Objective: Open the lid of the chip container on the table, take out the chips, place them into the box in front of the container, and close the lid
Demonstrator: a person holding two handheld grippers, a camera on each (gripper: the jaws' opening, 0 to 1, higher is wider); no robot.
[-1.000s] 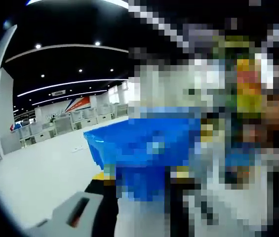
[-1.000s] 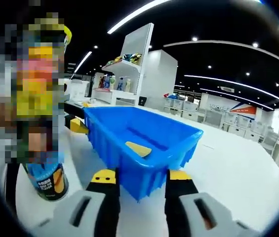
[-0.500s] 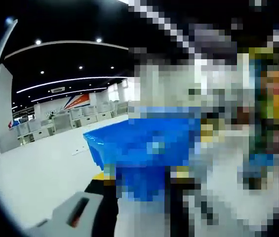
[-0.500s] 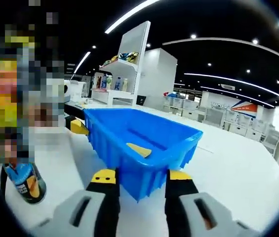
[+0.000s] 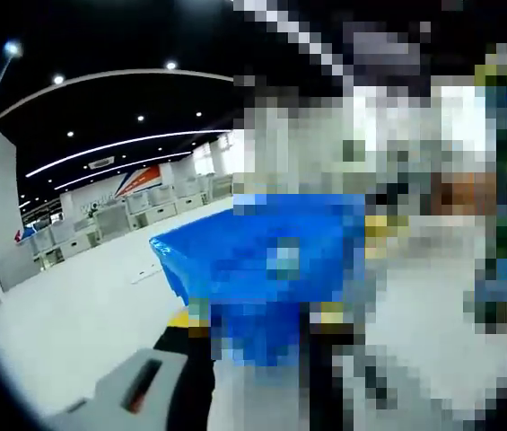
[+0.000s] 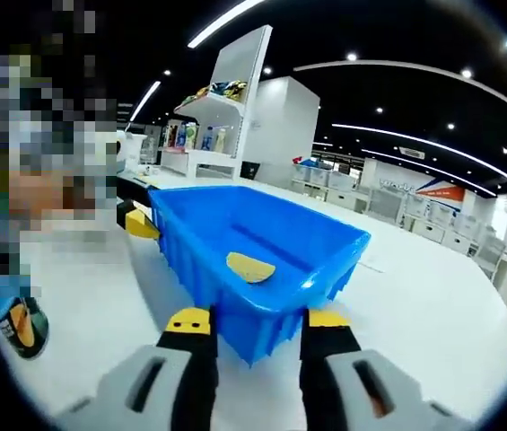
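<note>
Where mosaic blurs elsewhere, chip in box.

My right view: low over white table, looking along own jaws straight at near end of blue box, close up, shelves behind. My left view: also low, same box close, seen from other side, facing open hall. Box and table shared.

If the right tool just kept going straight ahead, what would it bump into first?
Most likely the near end wall of the blue plastic box, which sits directly between and beyond the right tool and its open jaws. A yellow chip lies inside, further on. Depth is hard to judge.
</note>
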